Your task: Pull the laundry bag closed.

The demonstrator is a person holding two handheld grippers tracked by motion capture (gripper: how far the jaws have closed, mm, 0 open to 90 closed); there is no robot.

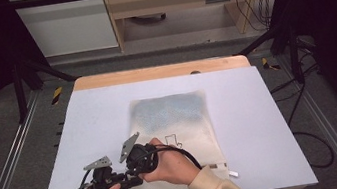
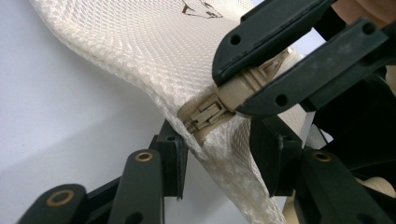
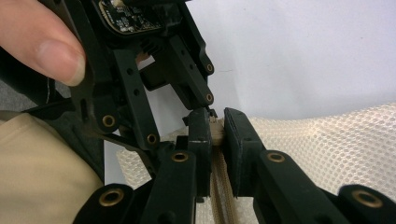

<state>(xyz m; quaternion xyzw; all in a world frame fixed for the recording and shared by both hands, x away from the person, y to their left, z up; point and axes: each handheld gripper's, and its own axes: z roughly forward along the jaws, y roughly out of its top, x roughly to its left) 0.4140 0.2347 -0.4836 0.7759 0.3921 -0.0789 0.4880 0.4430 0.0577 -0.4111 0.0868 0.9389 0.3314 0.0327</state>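
My right gripper (image 3: 214, 140) is clenched on the beige zipper pull (image 2: 247, 86) of the cream mesh bag (image 2: 154, 51), jaws tight on its sides. My left gripper (image 2: 217, 154) sits just below that grip with the bag's corner edge between its jaws, which are parted and not pressing. The bag spreads away from both grippers across the white table mat (image 1: 99, 115). A black outline drawing (image 1: 173, 139) is printed beyond my right hand (image 1: 169, 165); no lettering is readable.

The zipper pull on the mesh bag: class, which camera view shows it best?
The left gripper view: the zipper pull is close and sharp, clamped in the right gripper. The right gripper view shows a sliver; the high view hides it behind hands.
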